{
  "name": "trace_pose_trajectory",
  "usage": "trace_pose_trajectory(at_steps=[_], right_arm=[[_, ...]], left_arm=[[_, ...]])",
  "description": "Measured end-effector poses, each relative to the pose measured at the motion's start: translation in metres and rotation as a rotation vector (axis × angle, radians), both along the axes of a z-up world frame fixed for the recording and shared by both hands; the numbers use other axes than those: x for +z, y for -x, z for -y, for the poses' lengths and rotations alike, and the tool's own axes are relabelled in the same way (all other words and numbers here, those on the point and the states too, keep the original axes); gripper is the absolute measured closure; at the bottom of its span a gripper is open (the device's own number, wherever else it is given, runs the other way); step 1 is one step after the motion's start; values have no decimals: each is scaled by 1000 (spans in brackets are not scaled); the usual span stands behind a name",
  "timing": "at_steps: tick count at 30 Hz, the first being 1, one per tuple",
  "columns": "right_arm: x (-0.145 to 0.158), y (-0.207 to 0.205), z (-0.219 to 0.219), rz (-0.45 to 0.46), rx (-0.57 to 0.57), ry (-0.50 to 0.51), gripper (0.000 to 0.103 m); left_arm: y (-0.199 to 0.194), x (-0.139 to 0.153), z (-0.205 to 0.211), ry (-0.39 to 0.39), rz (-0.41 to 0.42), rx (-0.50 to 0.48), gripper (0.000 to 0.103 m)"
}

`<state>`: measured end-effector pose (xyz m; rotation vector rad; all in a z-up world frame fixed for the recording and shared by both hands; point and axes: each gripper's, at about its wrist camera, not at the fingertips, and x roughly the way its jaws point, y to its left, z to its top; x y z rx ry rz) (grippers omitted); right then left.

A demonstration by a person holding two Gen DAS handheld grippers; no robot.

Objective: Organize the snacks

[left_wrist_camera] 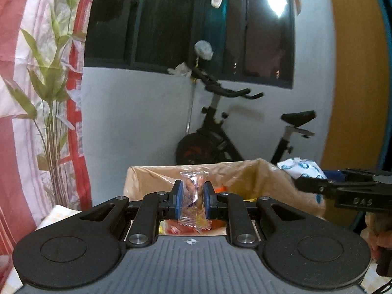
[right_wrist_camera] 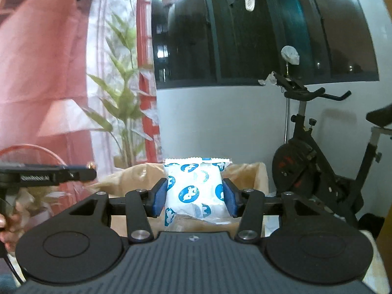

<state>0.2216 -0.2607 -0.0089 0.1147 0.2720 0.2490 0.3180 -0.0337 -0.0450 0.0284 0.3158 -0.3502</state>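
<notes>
My left gripper (left_wrist_camera: pixel 192 199) is shut on a small clear-wrapped snack (left_wrist_camera: pixel 193 201) and holds it upright above an open cardboard box (left_wrist_camera: pixel 152 178) with orange and yellow packets inside. My right gripper (right_wrist_camera: pixel 194 197) is shut on a white snack packet with blue round prints (right_wrist_camera: pixel 196 191), held over the same box (right_wrist_camera: pixel 247 176). That packet also shows in the left wrist view (left_wrist_camera: pixel 302 167), at the right, with the right gripper's black body beside it. The left gripper's black body shows at the left of the right wrist view.
An exercise bike (left_wrist_camera: pixel 232 132) stands behind the box against a pale wall under a dark window. A leafy plant (left_wrist_camera: pixel 49 93) and a red-and-white curtain (left_wrist_camera: pixel 22 49) are at the left. A yellow panel (left_wrist_camera: pixel 355 73) is at the right.
</notes>
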Motion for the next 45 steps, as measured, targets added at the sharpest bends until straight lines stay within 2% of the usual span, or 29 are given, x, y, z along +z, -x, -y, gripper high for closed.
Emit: trace_pose_trajectory(at_steps=[4,7,12,18,19,20,21,23,26,34,40,45], right_arm=[[-9,-49,-3,-102,-57,-28,53],[-22,-67,-3,-164,-91,-54,53],[-37,-74,-3,-219,-101,-17,53],[-39,-78,-7,-251,-118,31,52],[-38,-79,-8,-261,-120,37,52],[-38,-80,-9,-274,-126,46,52],[-38,-81,-10,-287,-133,53,48],[-35,-82,-13,-310,-146,71,38],[-29,-82,-16,-331,-142,97,27],[-15,-74,-19,-374,-164,125,20],[1,-57,-18,-360,-154,108,15],[19,-38,-21,-334,-141,97,13]], left_arm=[[-33,-9,5,-38,-58,34,84],[-45,-17,4,-57,-90,52,84],[-44,-25,-4,-76,-115,48,84],[-52,-33,-5,-94,-167,68,83],[-53,-33,-5,-97,-179,74,77],[-53,-34,-6,-90,-192,77,67],[-53,-34,-8,-72,-202,66,64],[-51,-33,-7,-60,-209,39,47],[-47,-30,-2,-84,-226,21,33],[-36,-17,-4,-101,-253,53,16],[-20,-3,-11,-87,-249,55,16],[2,15,-15,-127,-202,108,12]])
